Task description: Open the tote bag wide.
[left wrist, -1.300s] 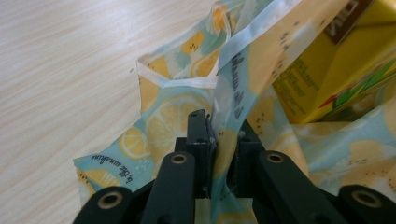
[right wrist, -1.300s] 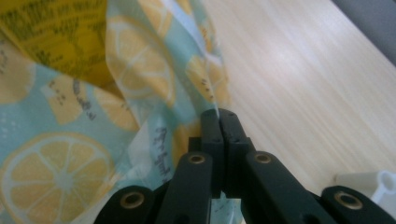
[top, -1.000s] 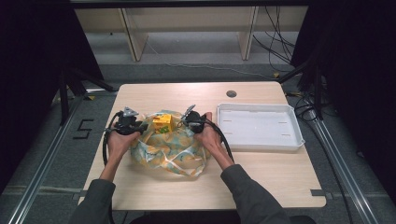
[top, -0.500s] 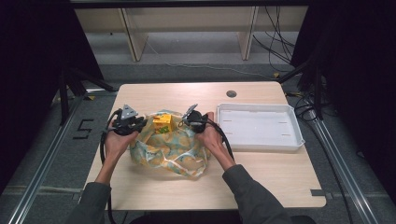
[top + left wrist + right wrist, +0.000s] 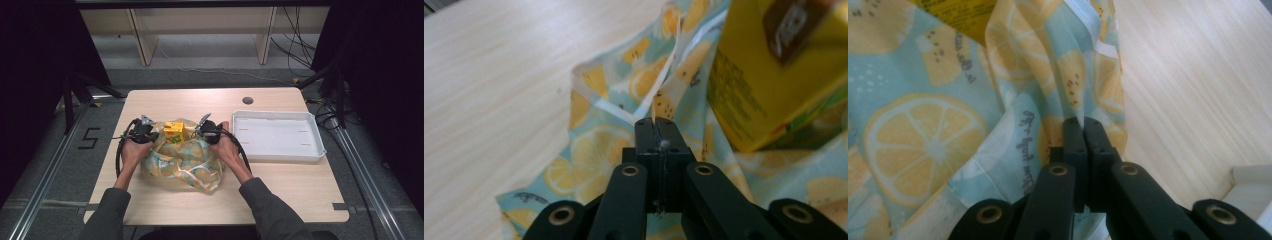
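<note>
A pale blue cloth bag (image 5: pixel 182 160) printed with lemon slices lies mid-table, and a yellow carton (image 5: pixel 175 132) stands in its far mouth. My left gripper (image 5: pixel 154 136) is at the bag's left rim. Its jaws have just been closing and are now shut on the hem of the bag (image 5: pixel 594 150), seen at the left gripper (image 5: pixel 656 121), with the carton (image 5: pixel 774 75) close beside it. My right gripper (image 5: pixel 198 134) holds the opposite rim. Along the right gripper (image 5: pixel 1083 122), the jaws are shut on a fold of the bag (image 5: pixel 923 140).
A shallow white tray (image 5: pixel 277 137) sits on the right of the wooden table (image 5: pixel 200 100), and its corner (image 5: pixel 1253 185) lies close to my right gripper. A round grommet hole (image 5: pixel 247 100) is near the far edge. Both forearms reach in from the near edge.
The left gripper has edged a little toward the bag's left rim and settled lower. The right hand, the bag and the carton have stayed put.
</note>
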### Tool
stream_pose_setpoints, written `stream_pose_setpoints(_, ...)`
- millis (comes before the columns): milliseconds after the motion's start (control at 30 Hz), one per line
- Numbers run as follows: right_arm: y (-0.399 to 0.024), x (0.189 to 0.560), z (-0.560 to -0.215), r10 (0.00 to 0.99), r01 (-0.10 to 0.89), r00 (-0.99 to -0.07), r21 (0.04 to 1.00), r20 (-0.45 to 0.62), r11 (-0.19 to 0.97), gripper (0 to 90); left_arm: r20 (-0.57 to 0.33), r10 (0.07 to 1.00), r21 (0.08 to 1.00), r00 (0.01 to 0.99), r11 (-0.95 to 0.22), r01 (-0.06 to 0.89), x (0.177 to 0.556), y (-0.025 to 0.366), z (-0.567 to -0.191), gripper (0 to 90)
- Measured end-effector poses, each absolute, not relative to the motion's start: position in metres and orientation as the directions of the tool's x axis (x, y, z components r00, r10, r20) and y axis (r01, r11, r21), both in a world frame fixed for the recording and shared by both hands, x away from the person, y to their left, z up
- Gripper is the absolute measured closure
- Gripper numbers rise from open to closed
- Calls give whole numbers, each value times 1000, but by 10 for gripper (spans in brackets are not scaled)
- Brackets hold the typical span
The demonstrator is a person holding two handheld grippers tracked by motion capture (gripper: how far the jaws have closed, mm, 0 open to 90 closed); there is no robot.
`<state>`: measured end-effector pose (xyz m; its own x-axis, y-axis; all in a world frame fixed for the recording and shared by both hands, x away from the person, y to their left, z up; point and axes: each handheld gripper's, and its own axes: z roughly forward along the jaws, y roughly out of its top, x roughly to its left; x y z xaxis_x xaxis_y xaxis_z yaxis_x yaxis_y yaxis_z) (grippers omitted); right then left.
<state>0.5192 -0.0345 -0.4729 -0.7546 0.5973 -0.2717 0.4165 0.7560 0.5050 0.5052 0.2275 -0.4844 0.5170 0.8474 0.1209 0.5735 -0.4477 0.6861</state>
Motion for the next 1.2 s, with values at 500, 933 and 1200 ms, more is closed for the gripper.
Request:
stream_pose_setpoints(500,-36,513,-487,590,431,-770,482,-244,762,873,91,850,686,520,-432,586,498,232,-491,817)
stream_pose_setpoints(933,-58,510,-447,657,411,-724,632,-211,657,529,30,866,792,499,-325,517,452,246,-441,434)
stream_pose_setpoints(1200,-58,500,-422,627,360,-762,699,-161,618,481,-89,856,829,509,-219,514,405,244,-435,309)
